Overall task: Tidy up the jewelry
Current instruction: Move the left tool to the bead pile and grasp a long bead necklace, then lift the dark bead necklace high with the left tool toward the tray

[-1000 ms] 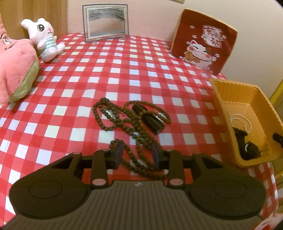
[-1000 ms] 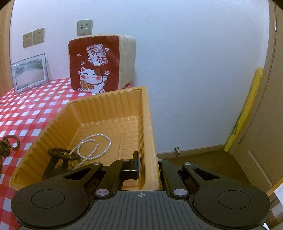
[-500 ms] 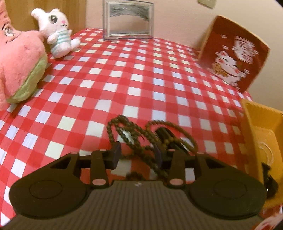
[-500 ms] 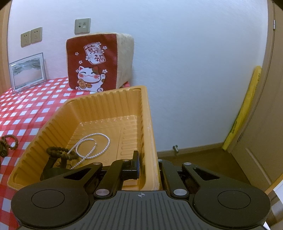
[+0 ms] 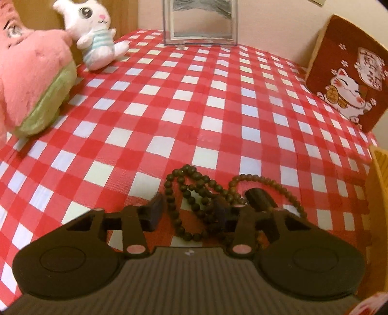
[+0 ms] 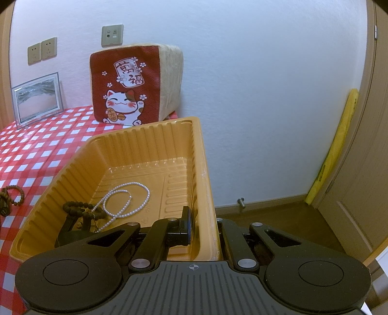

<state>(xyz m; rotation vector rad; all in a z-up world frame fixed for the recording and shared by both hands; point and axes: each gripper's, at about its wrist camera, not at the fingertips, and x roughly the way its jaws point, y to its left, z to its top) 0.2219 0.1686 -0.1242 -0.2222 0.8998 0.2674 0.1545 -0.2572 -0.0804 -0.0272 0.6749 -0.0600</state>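
A long string of dark brown wooden beads (image 5: 194, 193) lies tangled on the red checked cloth, with a black tassel piece (image 5: 259, 197) beside it. My left gripper (image 5: 189, 209) is open, low over the cloth, its fingers on either side of the bead loops. My right gripper (image 6: 202, 224) is shut on the right wall of the orange tray (image 6: 203, 184), one finger inside and one outside. In the tray lie a white pearl necklace (image 6: 126, 201) and a dark bead bracelet (image 6: 80, 209). The brown beads also show in the right wrist view (image 6: 14, 196).
A pink plush (image 5: 31, 84) and a white bunny plush (image 5: 94, 31) sit at the far left. A framed picture (image 5: 200, 21) stands at the back. A red lucky-cat cushion (image 5: 346, 72) stands at the back right. The tray's edge (image 5: 379, 184) is at the right.
My left gripper has moved forward and down over the brown beads, so the loops now lie between its fingers. My right gripper still clamps the tray wall; the tray has shifted slightly.
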